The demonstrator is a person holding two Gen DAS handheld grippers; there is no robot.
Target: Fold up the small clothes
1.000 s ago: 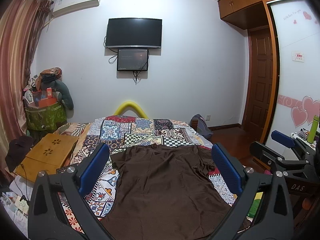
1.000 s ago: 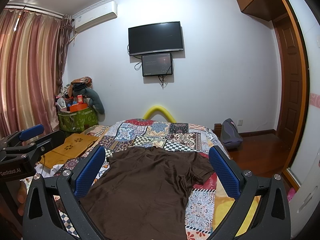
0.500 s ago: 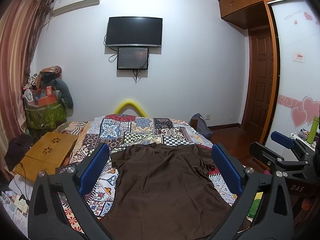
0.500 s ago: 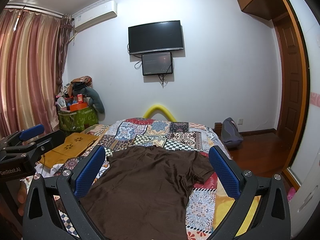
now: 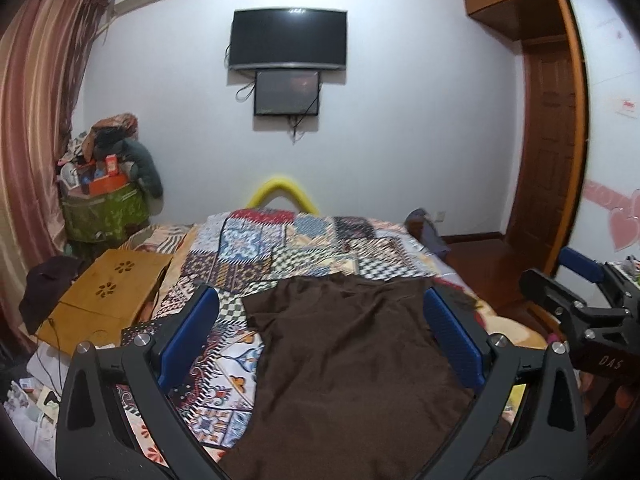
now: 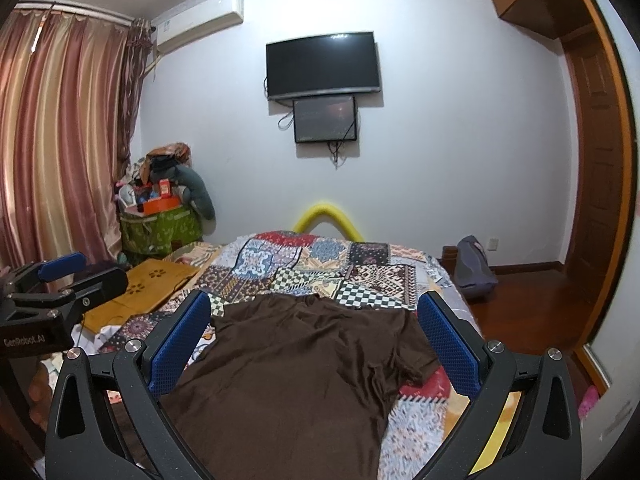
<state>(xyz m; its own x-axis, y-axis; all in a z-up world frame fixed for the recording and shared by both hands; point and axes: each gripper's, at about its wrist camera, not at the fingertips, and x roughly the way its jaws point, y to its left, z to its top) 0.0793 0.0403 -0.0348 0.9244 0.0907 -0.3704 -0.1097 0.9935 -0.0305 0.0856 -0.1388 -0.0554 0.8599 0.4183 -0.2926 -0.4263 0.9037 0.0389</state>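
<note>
A dark brown T-shirt [image 5: 344, 360] lies spread flat on the patchwork bedspread [image 5: 288, 248], collar towards the far wall. It also shows in the right wrist view [image 6: 296, 368], one sleeve bunched at the right. My left gripper [image 5: 320, 320] is open and empty, held above the shirt's near part. My right gripper [image 6: 314, 324] is open and empty, also above the shirt. The right gripper shows at the right edge of the left wrist view [image 5: 580, 300]; the left gripper shows at the left edge of the right wrist view [image 6: 60, 292].
A wooden lap table [image 5: 108, 292] lies at the bed's left side. A green bin [image 5: 104, 212] piled with things stands in the far left corner by curtains. A bag [image 6: 476, 268] sits on the wood floor at right, near a door. A TV hangs on the wall.
Both views have dipped slightly, so both grippers sit a little lower and closer over the shirt. Both stay open; the shirt has not moved.
</note>
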